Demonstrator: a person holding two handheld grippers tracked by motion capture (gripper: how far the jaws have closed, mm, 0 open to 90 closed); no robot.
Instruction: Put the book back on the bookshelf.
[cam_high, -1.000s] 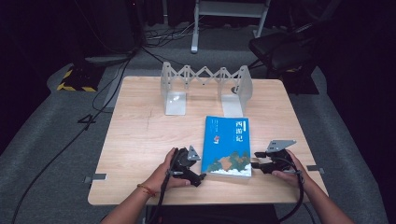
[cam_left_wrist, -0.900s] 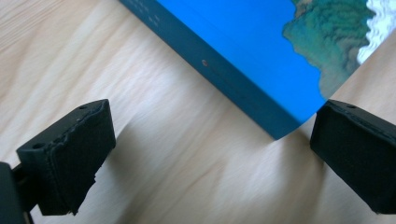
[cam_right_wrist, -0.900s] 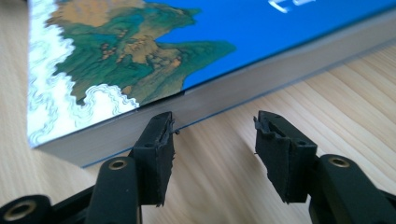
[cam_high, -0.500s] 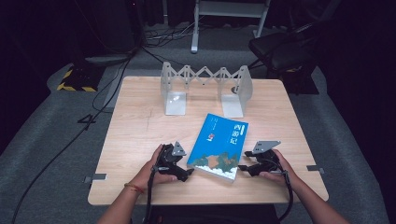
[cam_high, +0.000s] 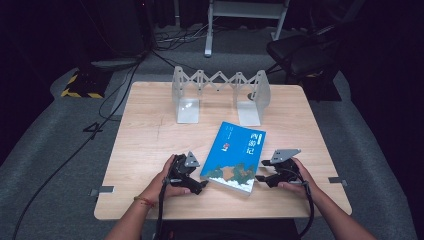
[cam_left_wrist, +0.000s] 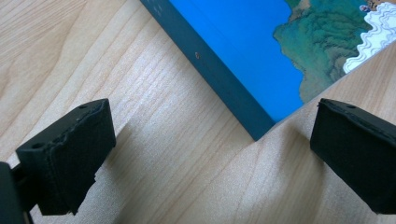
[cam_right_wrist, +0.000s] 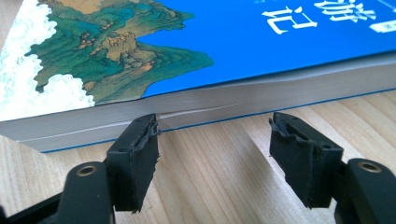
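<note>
The right gripper (cam_high: 260, 177), whose jaws had just been opening, stood spread with nothing between them, close against the page edge of the blue book (cam_high: 236, 155). The left gripper (cam_high: 200, 186) was also wide open and empty, at the book's spine corner. The book lay flat on the wooden table (cam_high: 150, 135), in front of the folding metal rack (cam_high: 220, 92).

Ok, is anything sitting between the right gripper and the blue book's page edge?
Nothing visible. In the right gripper view the right gripper faces the page edge of the blue book with bare wooden table between; its jaws have just been opening, nothing between them. The left gripper stands open at the book's corner.
</note>
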